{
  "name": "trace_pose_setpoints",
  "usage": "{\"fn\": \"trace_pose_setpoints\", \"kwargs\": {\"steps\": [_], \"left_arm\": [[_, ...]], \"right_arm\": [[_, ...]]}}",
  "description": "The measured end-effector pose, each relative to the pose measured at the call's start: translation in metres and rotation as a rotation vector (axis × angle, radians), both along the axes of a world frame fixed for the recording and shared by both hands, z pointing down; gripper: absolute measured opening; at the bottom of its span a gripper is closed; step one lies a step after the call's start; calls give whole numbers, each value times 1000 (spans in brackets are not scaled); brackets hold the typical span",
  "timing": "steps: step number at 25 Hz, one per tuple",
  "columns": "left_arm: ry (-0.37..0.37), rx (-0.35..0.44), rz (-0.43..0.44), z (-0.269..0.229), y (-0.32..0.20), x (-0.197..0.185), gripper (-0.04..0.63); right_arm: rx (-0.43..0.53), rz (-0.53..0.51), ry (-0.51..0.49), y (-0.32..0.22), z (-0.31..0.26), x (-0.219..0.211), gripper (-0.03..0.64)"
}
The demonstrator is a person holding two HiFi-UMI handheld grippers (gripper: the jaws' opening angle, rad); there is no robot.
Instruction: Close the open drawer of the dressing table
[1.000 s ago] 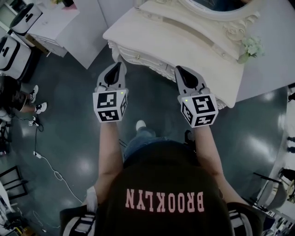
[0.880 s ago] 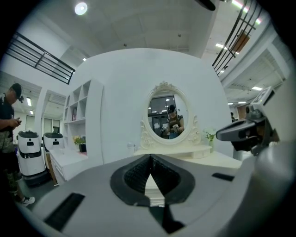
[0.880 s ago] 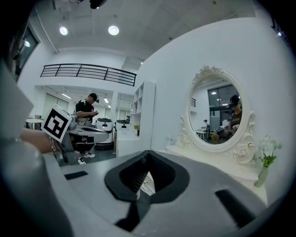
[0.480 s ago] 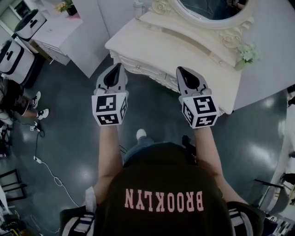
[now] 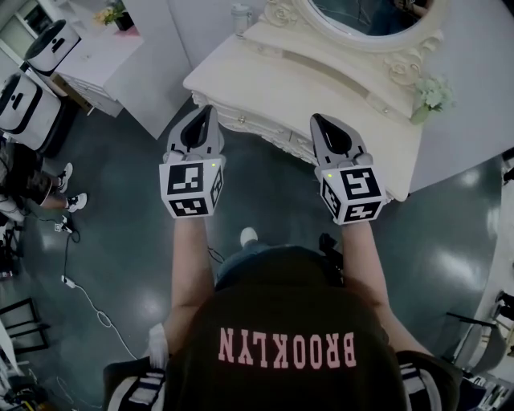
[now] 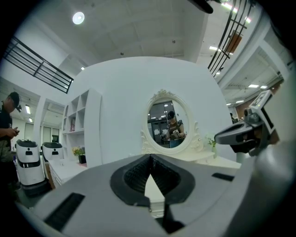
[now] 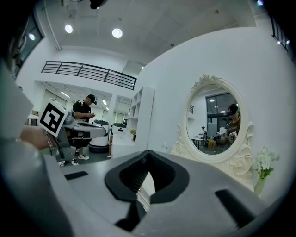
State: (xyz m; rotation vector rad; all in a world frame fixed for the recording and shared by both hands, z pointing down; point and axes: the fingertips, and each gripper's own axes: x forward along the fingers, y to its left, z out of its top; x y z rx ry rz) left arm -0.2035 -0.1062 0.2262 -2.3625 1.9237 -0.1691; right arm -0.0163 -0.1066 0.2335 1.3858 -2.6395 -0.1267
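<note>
The cream dressing table (image 5: 273,76) with an oval mirror (image 5: 365,16) stands in front of me. Its carved front (image 5: 265,132) shows a small knob; I cannot make out a drawer standing out from it. My left gripper (image 5: 207,109) is shut and empty, held level just before the table's left front edge. My right gripper (image 5: 316,119) is also shut and empty, before the front's right half. In the left gripper view the shut jaws meet at the left gripper (image 6: 150,158), below the mirror (image 6: 167,127). In the right gripper view the right gripper (image 7: 148,153) is likewise shut.
A vase of pale flowers (image 5: 430,92) and a jar (image 5: 241,18) stand on the tabletop. White cabinets (image 5: 120,56) and two white-and-black machines (image 5: 32,72) are on the left. A person (image 5: 24,181) stands at the left edge. A cable (image 5: 88,293) lies on the dark floor.
Both grippers have lifted a little in front of the table and stay shut. The head view has tipped so that more of the mirror shows.
</note>
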Motion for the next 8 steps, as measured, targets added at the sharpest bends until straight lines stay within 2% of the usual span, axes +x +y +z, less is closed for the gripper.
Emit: {"fn": "trace_pose_setpoints", "kwargs": {"steps": [8], "left_arm": [[-3, 22, 0, -6, -2, 0, 5]], "right_arm": [[11, 19, -17, -6, -6, 7, -9]]}}
